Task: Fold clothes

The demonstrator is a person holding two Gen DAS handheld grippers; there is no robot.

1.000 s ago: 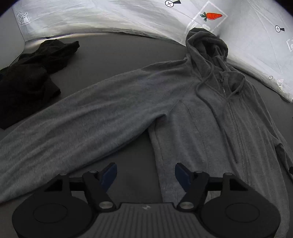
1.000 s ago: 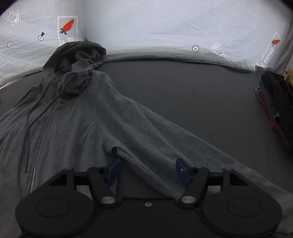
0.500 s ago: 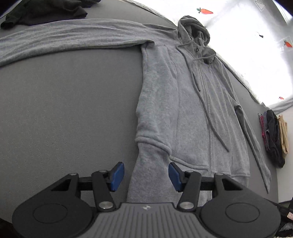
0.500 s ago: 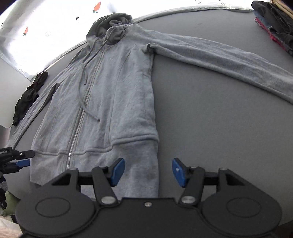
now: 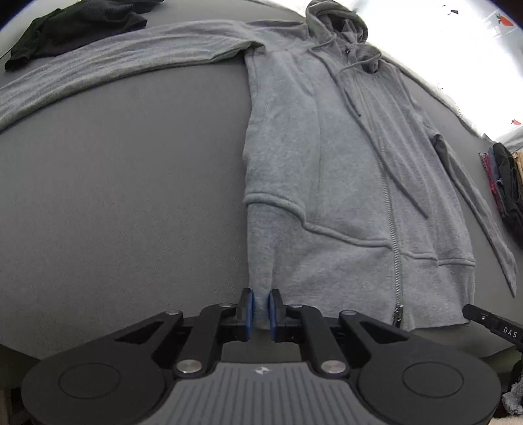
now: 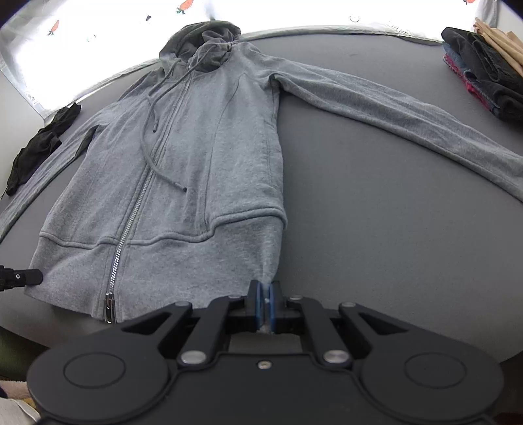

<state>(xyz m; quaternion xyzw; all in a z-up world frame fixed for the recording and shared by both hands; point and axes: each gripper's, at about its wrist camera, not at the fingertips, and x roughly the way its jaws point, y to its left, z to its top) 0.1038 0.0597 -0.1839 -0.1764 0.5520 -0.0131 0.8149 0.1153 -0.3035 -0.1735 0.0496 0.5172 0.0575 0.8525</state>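
Our left gripper (image 5: 260, 309) pinches the hoodie (image 5: 330, 170) at its near hem corner, and our right gripper (image 6: 265, 305) clamps the opposite hem corner. Ahead of our fingers the hoodie lies flat, zipped, hood farthest, sleeves spread sideways on the grey table (image 6: 376, 229). Bare table flanks each corner. Farther off, dark clothes (image 5: 75, 27) lie left, and a folded stack (image 6: 483, 62) right.

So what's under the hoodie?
The grey table shows all around the hoodie, which lies flat on it. Anything beneath the cloth is covered, so I can't tell.
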